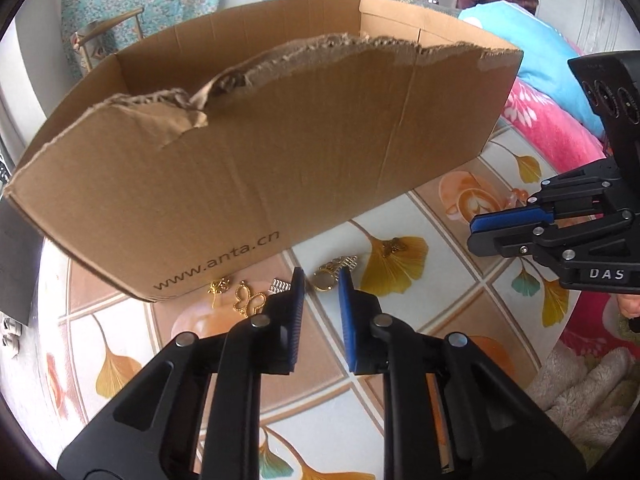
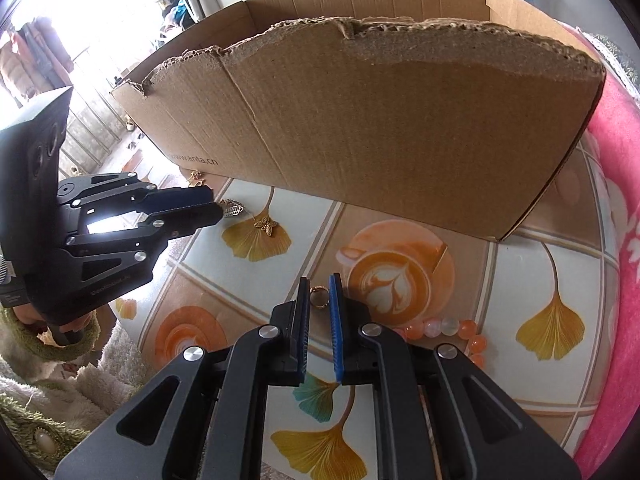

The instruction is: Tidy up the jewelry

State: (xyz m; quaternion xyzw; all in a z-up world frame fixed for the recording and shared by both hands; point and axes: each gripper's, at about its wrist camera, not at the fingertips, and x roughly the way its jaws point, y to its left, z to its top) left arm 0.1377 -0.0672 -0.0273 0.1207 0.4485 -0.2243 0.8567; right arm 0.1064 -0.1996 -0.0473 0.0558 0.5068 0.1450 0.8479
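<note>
My left tongs stood slightly parted and empty over the jewelry strewn along the cardboard box. The box's tall torn wall blocked the way ahead. My right tongs framed a gold ring, narrowly apart, beside an orange bead bracelet.

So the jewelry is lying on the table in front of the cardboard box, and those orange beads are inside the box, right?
Not quite. The orange beads lie on the table, outside the cardboard box, as the right wrist view shows. The rest holds.
</note>
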